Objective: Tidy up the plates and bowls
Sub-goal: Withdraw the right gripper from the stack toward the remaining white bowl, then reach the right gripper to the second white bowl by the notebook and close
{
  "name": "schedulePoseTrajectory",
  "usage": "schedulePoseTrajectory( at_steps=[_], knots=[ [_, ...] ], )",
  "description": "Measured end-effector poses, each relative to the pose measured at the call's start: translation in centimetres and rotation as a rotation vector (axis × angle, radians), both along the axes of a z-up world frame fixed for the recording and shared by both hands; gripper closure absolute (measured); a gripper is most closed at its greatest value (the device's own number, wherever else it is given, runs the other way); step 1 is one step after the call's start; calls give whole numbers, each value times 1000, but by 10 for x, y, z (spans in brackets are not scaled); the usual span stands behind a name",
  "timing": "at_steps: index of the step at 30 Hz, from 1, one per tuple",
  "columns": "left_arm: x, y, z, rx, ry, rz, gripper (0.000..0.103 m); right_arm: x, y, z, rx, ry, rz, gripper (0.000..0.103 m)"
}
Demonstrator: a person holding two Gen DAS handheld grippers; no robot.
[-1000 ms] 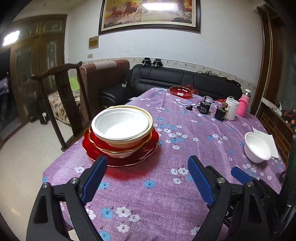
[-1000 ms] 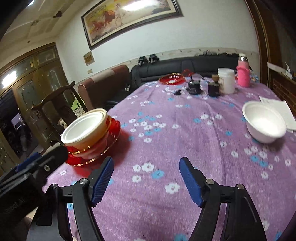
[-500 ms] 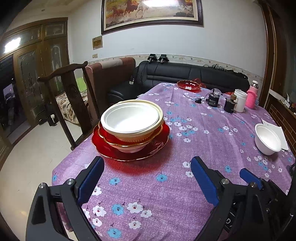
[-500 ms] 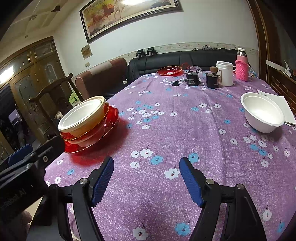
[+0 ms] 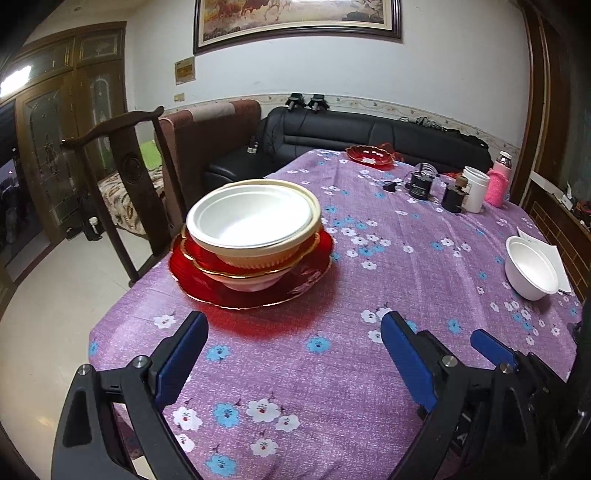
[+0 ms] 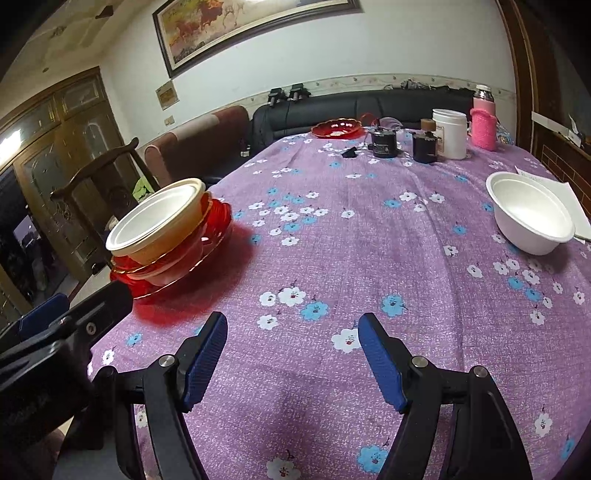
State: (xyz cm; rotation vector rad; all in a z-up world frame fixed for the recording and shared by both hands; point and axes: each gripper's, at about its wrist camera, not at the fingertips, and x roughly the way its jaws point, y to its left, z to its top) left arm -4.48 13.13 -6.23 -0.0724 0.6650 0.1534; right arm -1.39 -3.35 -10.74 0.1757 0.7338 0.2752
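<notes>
Both tools stand wide and hold nothing: the left tool [image 5: 291, 339] hangs over the near edge of the table [image 5: 369, 369], short of the stacked dishes, and the right tool [image 6: 291, 334] hangs over bare cloth beside it. A purple cloth with white and blue flowers covers the table. On its left side sits a red plate [image 5: 221, 293], and on that a gold-rimmed red bowl [image 5: 207, 264], a cream bowl [image 5: 258, 256] and a white bowl [image 5: 251, 221] nested one in another. A second white bowl [image 6: 530, 216] stands alone near the right edge, just beside a sheet of white paper [image 6: 576, 210]. At the far end lie a red dish [image 6: 336, 129], two small dark jars [image 6: 424, 146], a white canister [image 6: 450, 133] and a flask in a pink sleeve [image 6: 483, 122]. A dark wooden chair [image 5: 125, 177] stands at the table's left side, a brown armchair [image 5: 218, 136] and a black sofa [image 5: 362, 136] against the white wall beyond, a framed painting of horses [image 5: 295, 18] above them, and tall wooden doors [image 5: 70, 122] on the left over a pale tiled floor [image 5: 55, 314].
</notes>
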Motion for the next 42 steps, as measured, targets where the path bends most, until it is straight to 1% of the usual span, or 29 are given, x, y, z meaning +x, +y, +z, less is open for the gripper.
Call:
schedulePoseTrajectory(
  at_steps=[10,17,20,24,26,30,33,38,42],
  knots=[
    [5,-10,-3,-10,-3,-48,9,4,-20,-1,11,7,-48,25],
    [13,-18,-5,-47,21,-76,9,4,-49,6,11,-17,-106,25],
    [17,-24,-5,-58,26,-96,9,6,-61,15,-25,-52,-119,25],
    [20,-34,-4,-41,26,-113,9,10,-80,30,-109,-103,-135,25],
    [23,-40,-4,-40,33,-128,9,13,-91,37,-133,-120,-146,25],
    [36,-50,1,-68,53,-161,9,20,-115,51,-159,-141,-182,25],
    [46,-58,6,-90,57,-185,9,29,-133,56,-185,-145,-217,24],
    [71,-81,12,-136,80,-240,9,55,-157,59,-253,-133,-283,24],
    [93,-98,8,-184,128,-268,9,83,-178,54,-277,-106,-335,24]
  ],
)
